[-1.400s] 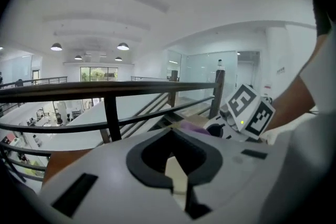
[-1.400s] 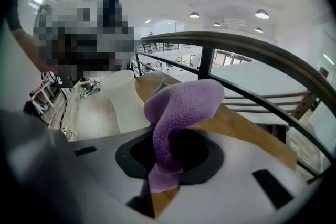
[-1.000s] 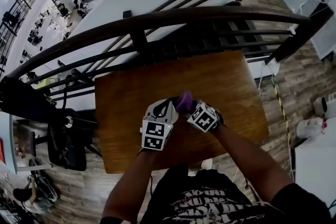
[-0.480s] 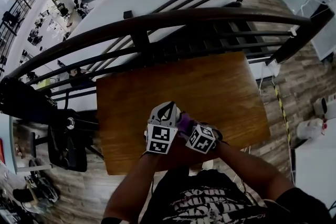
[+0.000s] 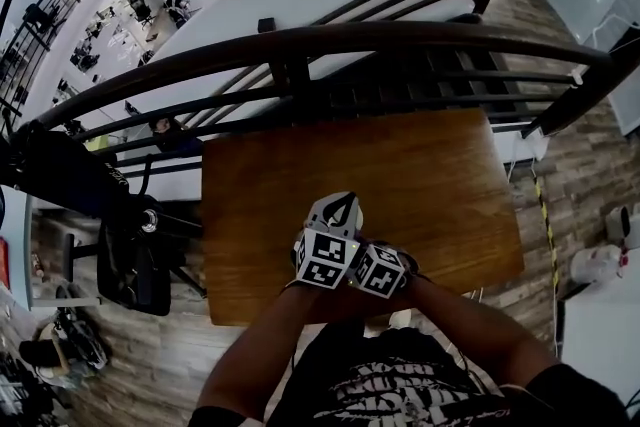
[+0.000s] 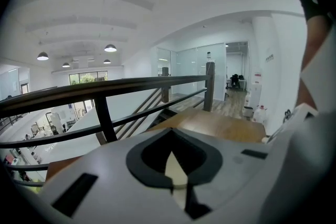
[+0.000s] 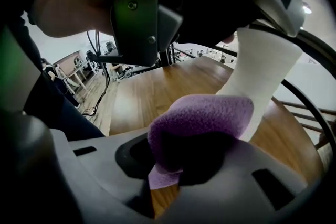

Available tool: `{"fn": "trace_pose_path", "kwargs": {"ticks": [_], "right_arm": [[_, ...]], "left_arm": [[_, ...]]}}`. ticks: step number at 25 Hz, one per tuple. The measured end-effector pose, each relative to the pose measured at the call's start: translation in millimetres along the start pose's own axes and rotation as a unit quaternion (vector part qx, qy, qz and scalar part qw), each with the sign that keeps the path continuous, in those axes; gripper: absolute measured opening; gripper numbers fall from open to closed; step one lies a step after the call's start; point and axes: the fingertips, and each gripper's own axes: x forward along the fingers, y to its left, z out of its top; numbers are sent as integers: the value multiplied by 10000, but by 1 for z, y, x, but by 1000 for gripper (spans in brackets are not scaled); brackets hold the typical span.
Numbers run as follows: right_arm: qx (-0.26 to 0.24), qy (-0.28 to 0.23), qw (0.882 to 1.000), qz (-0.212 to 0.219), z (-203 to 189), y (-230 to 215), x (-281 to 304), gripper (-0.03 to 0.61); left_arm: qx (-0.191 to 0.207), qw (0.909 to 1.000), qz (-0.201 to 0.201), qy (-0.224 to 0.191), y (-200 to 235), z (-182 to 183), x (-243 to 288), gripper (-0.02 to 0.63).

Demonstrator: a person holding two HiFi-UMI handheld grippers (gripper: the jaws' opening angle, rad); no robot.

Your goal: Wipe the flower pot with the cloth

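left gripper (image 5: 336,215): on the left in the head view, it points away from the person and a little downward; its marker cube faces up to the camera.
left jaws: almost together, they pinch a thin cream-white edge, which is the wall of the flower pot.
flower pot (image 7: 262,76): plain white, gripped at its upper part by the left jaws. From the right jaws it stands just ahead and to the right. Whether its base rests on the worktop I cannot tell.
cloth (image 7: 202,118): purple and fleecy, bunched between the right jaws. It bulges out in front of them and its far edge touches the side of the flower pot.
right jaws: closed only partway, because the cloth fills the gap; they grip it firmly.
right gripper (image 5: 380,270): just beside the left gripper, on its right and nearer to the person, pointing steeply down.
worktop (image 5: 440,175): brown wood, below both pairs of jaws; bare boards spread ahead of them.
railing (image 5: 400,40): dark bars, well beyond the jaws, past the far edge of the worktop.
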Motion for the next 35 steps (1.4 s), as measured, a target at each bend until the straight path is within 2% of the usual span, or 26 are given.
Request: {"fn": "trace_pose_path", "kwargs": {"ticks": [7, 11, 14, 23, 29, 35], "right_arm": [[238, 175, 9995, -121, -32, -21, -15, 71], [469, 207, 9977, -446, -48, -54, -33, 71], [556, 129, 9956, -737, -46, -84, -44, 71], [-52, 244, 9943, -1037, -8, -141, -44, 71], [-174, 352, 9949, -928, -16, -136, -39, 71], [-88, 477, 9971, -586, -47, -92, -31, 71]], "left_arm": [[51, 10000, 15, 8, 0, -1, -2, -2], [48, 10000, 16, -23, 0, -1, -3, -2], [79, 10000, -1, -35, -1, -1, -3, -2], [85, 10000, -37, -31, -5, 1, -4, -2], [134, 9999, 23, -72, -3, 2, -2, -2], [113, 9999, 32, -66, 1, -3, -2, -2]]}}
